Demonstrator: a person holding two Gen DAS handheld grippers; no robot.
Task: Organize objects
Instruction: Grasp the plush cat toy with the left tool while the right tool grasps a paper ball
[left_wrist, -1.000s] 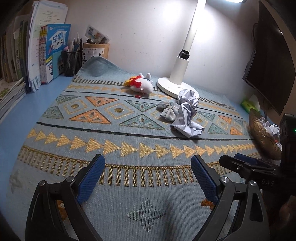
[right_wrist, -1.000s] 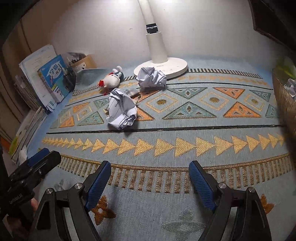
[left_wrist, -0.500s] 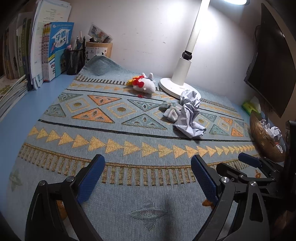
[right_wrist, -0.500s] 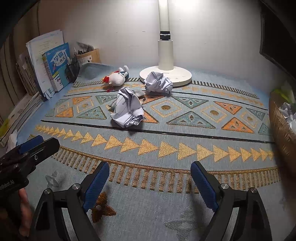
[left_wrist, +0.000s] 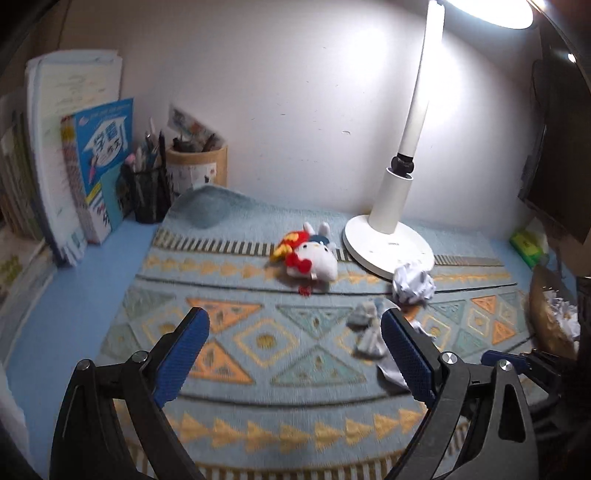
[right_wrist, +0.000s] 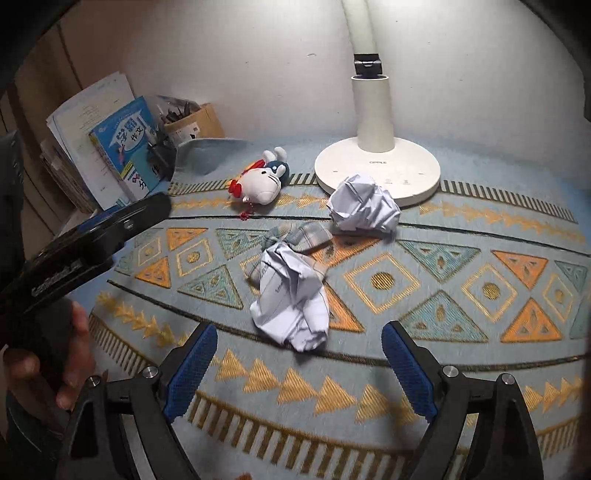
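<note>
Two crumpled paper balls lie on the patterned mat: a near one (right_wrist: 291, 299) just ahead of my open right gripper (right_wrist: 297, 358), and a far one (right_wrist: 364, 205) by the lamp base. A plaid cloth bow (right_wrist: 299, 236) lies between them. A white plush toy (right_wrist: 262, 182) with a red bow lies further back; it also shows in the left wrist view (left_wrist: 312, 256). My left gripper (left_wrist: 295, 350) is open and empty above the mat, with the bow (left_wrist: 364, 317) and far ball (left_wrist: 412, 284) to its right.
A white desk lamp (right_wrist: 378, 162) stands at the back. Books (left_wrist: 99, 162) and pen holders (left_wrist: 147, 192) line the left back. A woven basket (left_wrist: 550, 317) holding paper sits at the right edge. A monitor (left_wrist: 561, 147) hangs at the right.
Both grippers have moved forward over the mat toward the paper balls and toy. Both stay open and empty.
</note>
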